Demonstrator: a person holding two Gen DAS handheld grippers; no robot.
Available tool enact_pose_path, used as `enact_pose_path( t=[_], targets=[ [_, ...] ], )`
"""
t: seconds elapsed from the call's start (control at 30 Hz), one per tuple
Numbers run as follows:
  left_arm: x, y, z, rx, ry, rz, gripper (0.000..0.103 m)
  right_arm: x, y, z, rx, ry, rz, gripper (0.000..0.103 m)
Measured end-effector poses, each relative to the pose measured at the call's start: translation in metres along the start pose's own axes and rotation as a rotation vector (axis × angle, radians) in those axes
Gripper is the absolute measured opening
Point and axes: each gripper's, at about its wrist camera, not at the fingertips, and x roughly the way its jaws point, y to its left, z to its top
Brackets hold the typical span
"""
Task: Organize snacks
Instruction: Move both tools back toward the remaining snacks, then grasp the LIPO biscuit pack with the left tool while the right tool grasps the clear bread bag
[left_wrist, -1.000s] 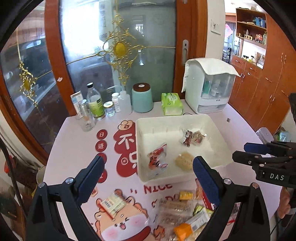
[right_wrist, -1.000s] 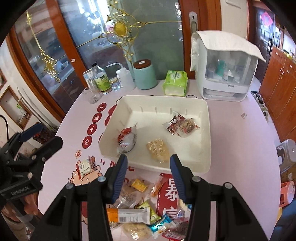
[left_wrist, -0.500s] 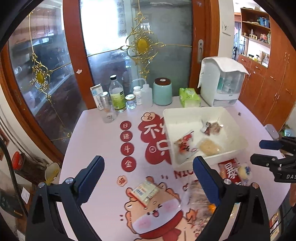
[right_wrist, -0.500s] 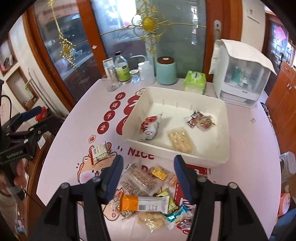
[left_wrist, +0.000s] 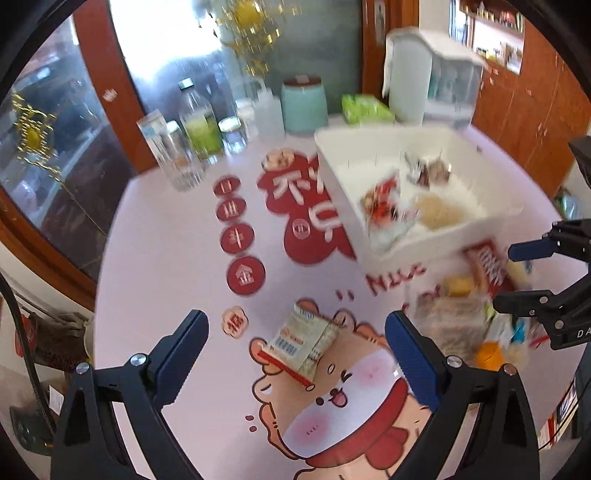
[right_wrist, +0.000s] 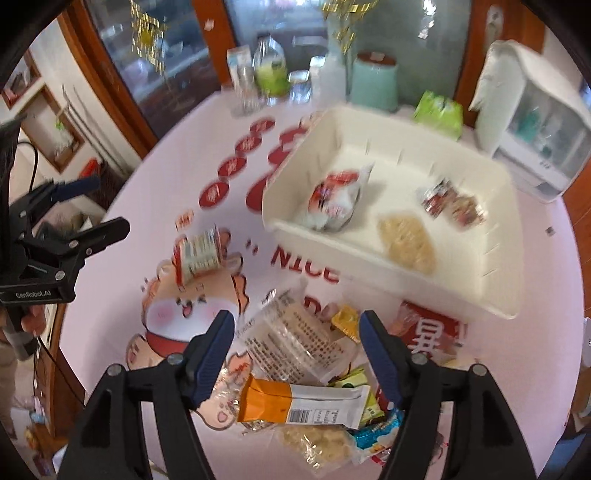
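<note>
Blue-padded right gripper (right_wrist: 297, 354): jaws apart and opening; pads press on nothing; a clear printed packet (right_wrist: 295, 338) lies on the table in the gap between them
Orange-ended bar (right_wrist: 299, 404): nearer than that packet, lying crosswise between the two arms of the right gripper; a pale lumpy snack bag (right_wrist: 317, 445) sits nearer still, beside crumpled blue and green wrappers (right_wrist: 373, 430)
Small yellow sachet (right_wrist: 345, 319): just beyond the tip of the right-hand jaw, touching the clear packet's far edge
Left gripper (left_wrist: 297, 350): jaws wide apart, gripping nothing; a white barcode packet (left_wrist: 304, 341) lies flat on the table between the pads, on the cartoon hamster print (left_wrist: 343, 402)
Snack heap from the left wrist view: off to the right of the left jaws, blurred, under the right gripper's black fingers
Pink table (left_wrist: 166, 266): red round characters run away beyond the left-hand jaw
White tray (right_wrist: 495, 284): beyond both pairs of jaws, past the red "NICE" lettering; inside lie a red-and-white packet (right_wrist: 334, 201), a beige cracker pack (right_wrist: 406, 240) and a small dark sweets bag (right_wrist: 452, 203)
Far edge: bottles (left_wrist: 199, 125), a teal canister (left_wrist: 304, 103), a green tissue pack (right_wrist: 439, 110) and a white appliance (right_wrist: 535, 122) stand behind the tray
</note>
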Motion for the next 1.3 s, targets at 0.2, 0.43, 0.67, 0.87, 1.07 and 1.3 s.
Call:
enact_pose_path(
  t=[0.2, 0.43, 0.67, 0.87, 1.07, 1.3],
  targets=[
    [0.064, 0.006, -0.015, 0.000, 0.135, -0.049, 0.096, 0.058, 0.000, -0.006, -0.044, 0.124, 0.006, 0.071],
    [0.108, 0.013, -0.026, 0.006, 0.231, -0.046, 0.096, 0.094, 0.012, -0.011, -0.148, 0.200, -0.003, 0.076],
    [0.133, 0.015, -0.031, 0.010, 0.297, -0.062, 0.096, 0.113, 0.031, -0.014, -0.254, 0.246, -0.014, 0.085],
    [0.145, 0.015, -0.033, 0.000, 0.323, -0.059, 0.095, 0.127, 0.039, -0.016, -0.304, 0.272, -0.045, 0.088],
    [0.144, 0.016, -0.028, -0.021, 0.309, -0.080, 0.078, 0.132, 0.040, -0.016, -0.286, 0.281, -0.020, 0.086],
    [0.131, 0.002, -0.029, -0.052, 0.283, -0.063, 0.046, 0.122, 0.029, -0.016, -0.235, 0.238, -0.003, 0.070]
  ],
)
